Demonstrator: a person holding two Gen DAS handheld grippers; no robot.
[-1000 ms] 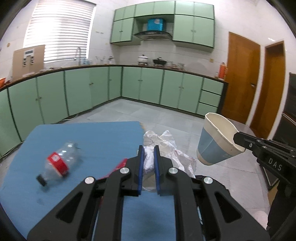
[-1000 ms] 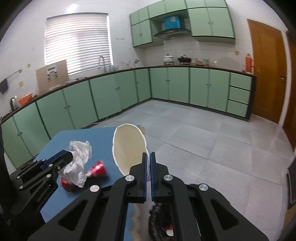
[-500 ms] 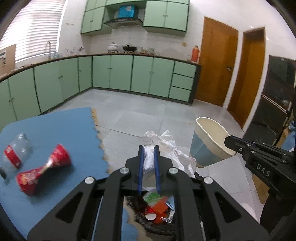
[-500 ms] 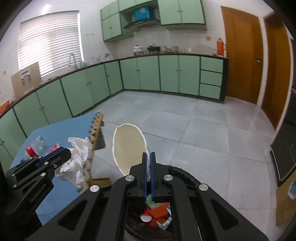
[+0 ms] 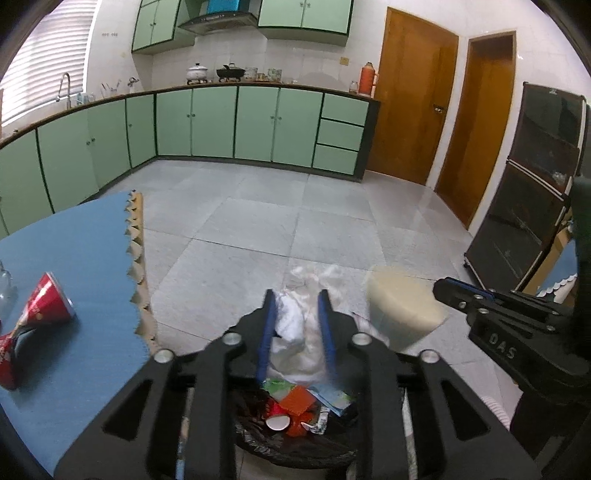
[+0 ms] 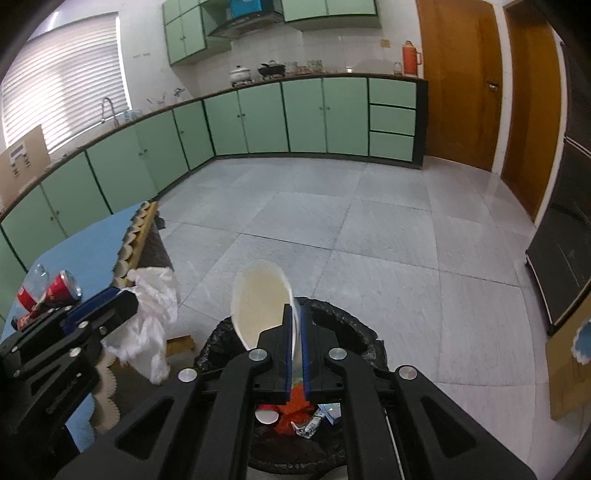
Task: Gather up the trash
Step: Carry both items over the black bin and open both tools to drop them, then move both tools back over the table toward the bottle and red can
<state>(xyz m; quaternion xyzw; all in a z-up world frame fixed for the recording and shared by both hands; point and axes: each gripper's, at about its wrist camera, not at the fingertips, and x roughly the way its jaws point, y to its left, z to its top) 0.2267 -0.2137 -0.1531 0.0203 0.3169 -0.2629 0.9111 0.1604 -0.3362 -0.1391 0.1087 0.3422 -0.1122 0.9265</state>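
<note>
Both tongs have swung over the bin [image 6: 332, 314] so trash drops in: left tongs [image 5: 297, 325] spread around the tissue [image 5: 295, 325], right tongs [image 6: 294, 354] pinch the cup [image 6: 258, 302].

This is a home kitchen: pale green base cabinets [image 5: 255, 125] run along two walls under a dark worktop, with matching wall cabinets [image 6: 184, 31] and an extractor hood [image 5: 218, 20] above a white pot [image 6: 240, 75] and a black wok [image 6: 271, 69]. A sink tap [image 6: 107, 105] stands below a window with slatted blinds [image 6: 62, 77]. An orange thermos [image 6: 410, 58], grey floor tiles [image 6: 369, 236] and wooden doors [image 5: 410, 99] complete the room.
</note>
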